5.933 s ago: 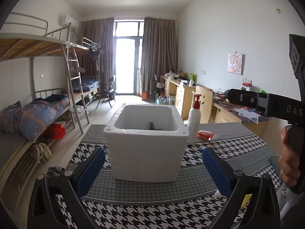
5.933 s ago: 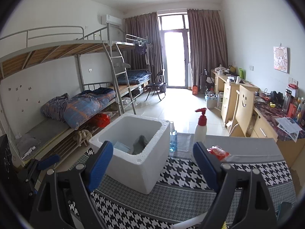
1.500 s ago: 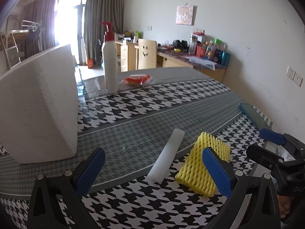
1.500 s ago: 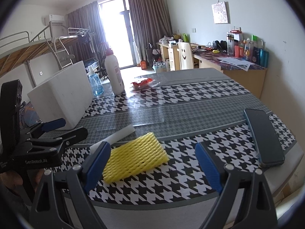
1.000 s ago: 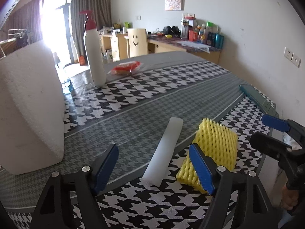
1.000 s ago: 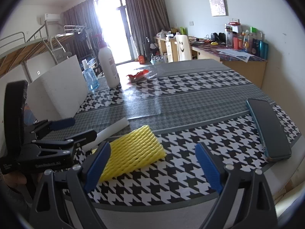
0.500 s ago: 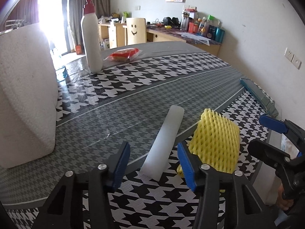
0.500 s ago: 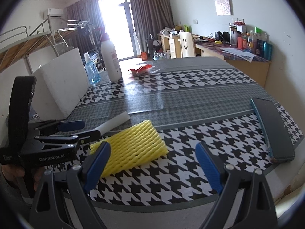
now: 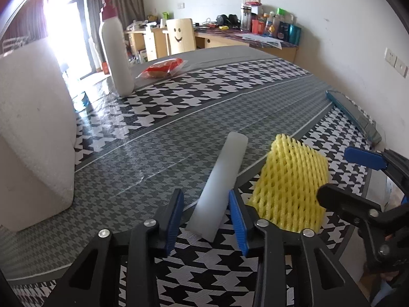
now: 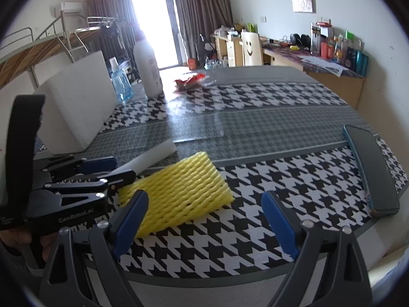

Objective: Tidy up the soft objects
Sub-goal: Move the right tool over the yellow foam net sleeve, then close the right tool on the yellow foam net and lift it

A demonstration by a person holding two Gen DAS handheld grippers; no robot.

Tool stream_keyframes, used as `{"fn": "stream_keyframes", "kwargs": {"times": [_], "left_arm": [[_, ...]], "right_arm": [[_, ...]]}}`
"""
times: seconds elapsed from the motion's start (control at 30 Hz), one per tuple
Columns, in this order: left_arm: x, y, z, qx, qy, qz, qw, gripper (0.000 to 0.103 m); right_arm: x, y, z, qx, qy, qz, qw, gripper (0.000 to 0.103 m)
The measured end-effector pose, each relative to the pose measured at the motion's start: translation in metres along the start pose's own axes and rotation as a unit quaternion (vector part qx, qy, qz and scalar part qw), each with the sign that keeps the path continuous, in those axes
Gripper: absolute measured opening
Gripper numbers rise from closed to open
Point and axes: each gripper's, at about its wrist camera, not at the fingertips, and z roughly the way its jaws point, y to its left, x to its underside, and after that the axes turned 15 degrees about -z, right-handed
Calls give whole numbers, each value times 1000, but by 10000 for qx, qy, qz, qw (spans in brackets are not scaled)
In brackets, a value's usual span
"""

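Left claw (image 9: 205, 215) just been closing around near end of white foam strip (image 9: 222, 181); right pad at its side, left pad still apart, no grip yet. Right claw (image 10: 204, 226) wide open over yellow foam net (image 10: 179, 192), near desk (image 10: 255, 117) front edge. Strip just beside net.

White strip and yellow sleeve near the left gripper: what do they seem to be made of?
White strip: probably soft foam sheet, matte and slightly translucent, with rounded edges. Yellow sleeve: looks like expanded foam netting, the fruit-wrap kind, given its open diamond mesh and puffy, dull strands. Neither can be confirmed by sight alone.
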Motion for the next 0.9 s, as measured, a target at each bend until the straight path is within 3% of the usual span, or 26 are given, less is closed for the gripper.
{"fn": "stream_keyframes", "kwargs": {"times": [0.03,0.17,0.5,0.67,0.73,0.9], "left_arm": [[1,-2,-1,19,0,54,10000,30],[3,-6,-1,-18,-21,166,9999,25],[2,-1,-1,155,23,22,9999,23],[2,0,-1,134,19,56,9999,23],[2,-1,-1,131,18,57,9999,23],[2,-2,-1,140,21,49,9999,23]], "right_arm": [[0,0,2,0,35,15,10000,93],[2,-2,8,-7,177,79,9998,93],[1,-4,19,-66,372,180,9991,92],[-3,-6,23,12,422,165,9990,75],[-4,-5,22,18,453,160,9988,62],[-6,0,22,-56,481,146,9987,41]]}}
